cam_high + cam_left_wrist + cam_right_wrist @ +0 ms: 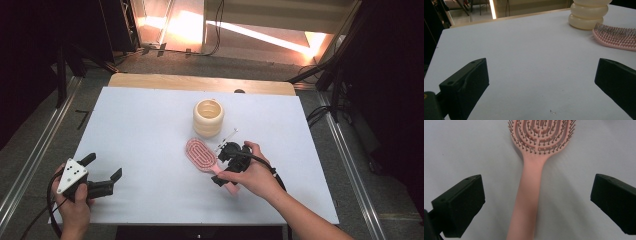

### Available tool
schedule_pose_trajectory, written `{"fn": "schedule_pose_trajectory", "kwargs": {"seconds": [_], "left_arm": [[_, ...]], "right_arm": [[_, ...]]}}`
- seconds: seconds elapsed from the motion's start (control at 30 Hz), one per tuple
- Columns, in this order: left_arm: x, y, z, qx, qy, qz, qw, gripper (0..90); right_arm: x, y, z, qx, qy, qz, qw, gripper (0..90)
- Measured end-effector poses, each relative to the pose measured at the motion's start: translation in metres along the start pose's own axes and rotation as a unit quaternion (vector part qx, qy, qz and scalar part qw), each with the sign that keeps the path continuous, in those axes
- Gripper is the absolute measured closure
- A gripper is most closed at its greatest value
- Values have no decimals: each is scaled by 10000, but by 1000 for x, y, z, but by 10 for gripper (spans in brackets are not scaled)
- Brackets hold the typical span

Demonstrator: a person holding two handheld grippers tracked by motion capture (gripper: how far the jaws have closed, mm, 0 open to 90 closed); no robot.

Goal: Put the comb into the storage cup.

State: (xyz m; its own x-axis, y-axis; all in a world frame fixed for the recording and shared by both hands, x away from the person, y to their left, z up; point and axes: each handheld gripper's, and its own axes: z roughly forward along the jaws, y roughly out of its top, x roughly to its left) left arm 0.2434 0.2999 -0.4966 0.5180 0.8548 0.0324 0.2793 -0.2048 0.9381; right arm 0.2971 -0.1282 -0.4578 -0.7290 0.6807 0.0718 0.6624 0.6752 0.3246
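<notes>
1. High view placed the pink hairbrush flat on the white counter, just below and left of the middle of the frame, bristles up, with its handle running toward the lower right under the right gripper.
2. We judged the work to be at its start: the hairbrush rested fully on the counter, nothing had lifted it, and the grasp itself was left to do.
3. Right gripper view showed our fingers spread wide, one at the lower left of the frame and one at the lower right, holding nothing.
4. The handle ran up the middle of that frame between the two fingers, well clear of both, and the bristled head sat at the top edge.
5. We read this as the right gripper lined up over the handle, with lowering and closing not yet done.
6. Left gripper sat at the lower left of the high view, well apart from the hairbrush, its fingers also wide apart and empty.
7. A cream ribbed cup stood upright just above the brush head; whether they touched, we could not tell.
</notes>
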Motion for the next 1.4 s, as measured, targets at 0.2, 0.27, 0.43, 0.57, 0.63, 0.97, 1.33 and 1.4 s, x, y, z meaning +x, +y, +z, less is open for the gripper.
{"fn": "schedule_pose_trajectory", "kwargs": {"seconds": [0.2, 0.27, 0.43, 0.57, 0.63, 0.97, 1.33, 1.4], "left_arm": [[0, 0, 0, -4, -6, -2, 10000, 0], [0, 0, 0, -1, -7, -2, 10000, 0], [0, 0, 0, 7, -9, 0, 10000, 0], [0, 0, 0, 3, -11, -3, 10000, 0], [0, 0, 0, 7, -11, -1, 10000, 0], [0, 0, 1, 6, -13, -2, 10000, 0], [0, 0, 1, 11, -9, 17, 10000, 0], [0, 0, 1, 8, -9, 9, 10000, 0]], "right_arm": [[3, 3, 7, -11, -66, 245, 9997, 131], [3, 4, 12, 9, -144, 354, 9993, 208], [5, 6, 17, 28, -151, 422, 9990, 346], [6, 8, 19, 56, -180, 538, 9984, 434], [6, 8, 20, 66, -173, 554, 9983, 449], [10, 9, 29, 85, -269, 698, 9972, 607], [6, 1, 28, -191, -230, 421, 9987, 679], [4, -2, 27, -275, -125, 369, 9989, 680]]}}
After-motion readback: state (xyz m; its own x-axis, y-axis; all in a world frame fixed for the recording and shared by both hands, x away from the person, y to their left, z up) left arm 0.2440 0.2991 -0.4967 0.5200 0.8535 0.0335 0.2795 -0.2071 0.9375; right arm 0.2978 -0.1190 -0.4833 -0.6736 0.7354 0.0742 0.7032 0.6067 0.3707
